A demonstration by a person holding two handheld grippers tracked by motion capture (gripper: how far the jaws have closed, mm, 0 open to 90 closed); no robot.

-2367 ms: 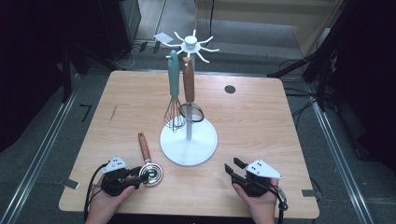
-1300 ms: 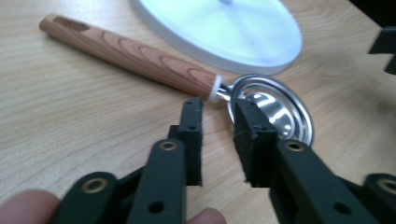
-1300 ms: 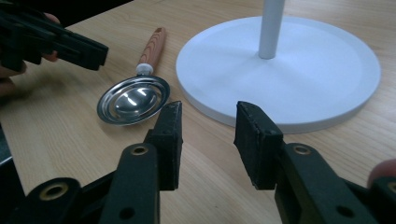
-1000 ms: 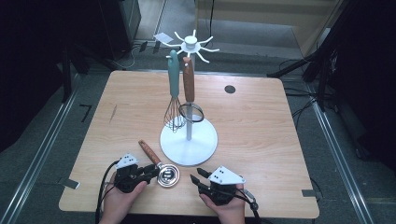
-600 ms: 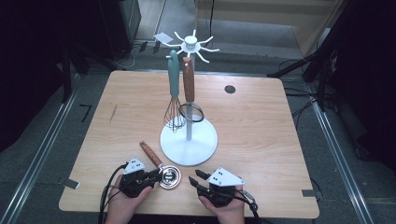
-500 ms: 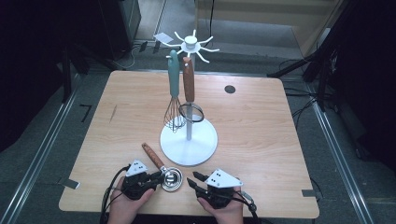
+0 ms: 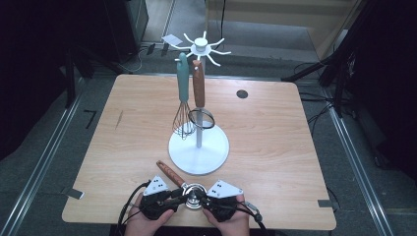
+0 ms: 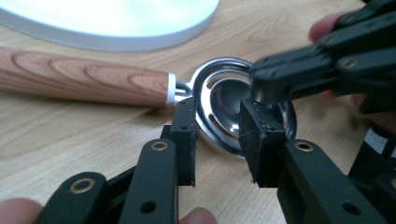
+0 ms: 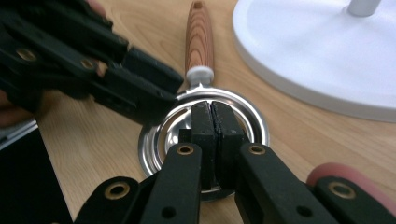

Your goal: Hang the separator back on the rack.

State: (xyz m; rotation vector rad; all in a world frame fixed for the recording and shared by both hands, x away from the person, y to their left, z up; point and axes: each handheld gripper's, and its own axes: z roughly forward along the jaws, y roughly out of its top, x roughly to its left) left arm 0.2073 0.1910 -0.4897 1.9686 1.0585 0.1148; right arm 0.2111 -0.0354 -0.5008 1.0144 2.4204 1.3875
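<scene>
The right gripper (image 9: 212,122) has its two black pads pressed flat together, nothing between them, their tips sitting over the hollow of the metal strainer head (image 9: 243,122); those jaws have just been closing. Across from it the left gripper (image 8: 215,126) stands part open and has just been widening a little: its jaws straddle the near rim of the same steel bowl (image 8: 219,100), one pad by the neck where the handle joins, the other over the bowl, and I cannot tell whether either pad actually bears on the metal. The two tools meet nose to nose over that bowl, with the right one's jaws showing across the top of the left gripper view. The utensil (image 7: 193,189) lies flat on the wooden table (image 7: 275,132) near its front edge, its wood-grain handle (image 7: 169,172) angling away to the left and back. Just beyond it stands the white round base of the utensil stand (image 7: 199,153), close but apart from the handle. From the stand's hooks hang a teal-handled whisk (image 7: 183,86) and a brown-handled ring tool (image 7: 198,88). The person's hands (image 7: 147,223) come in from the bottom edge, cables trailing behind.
</scene>
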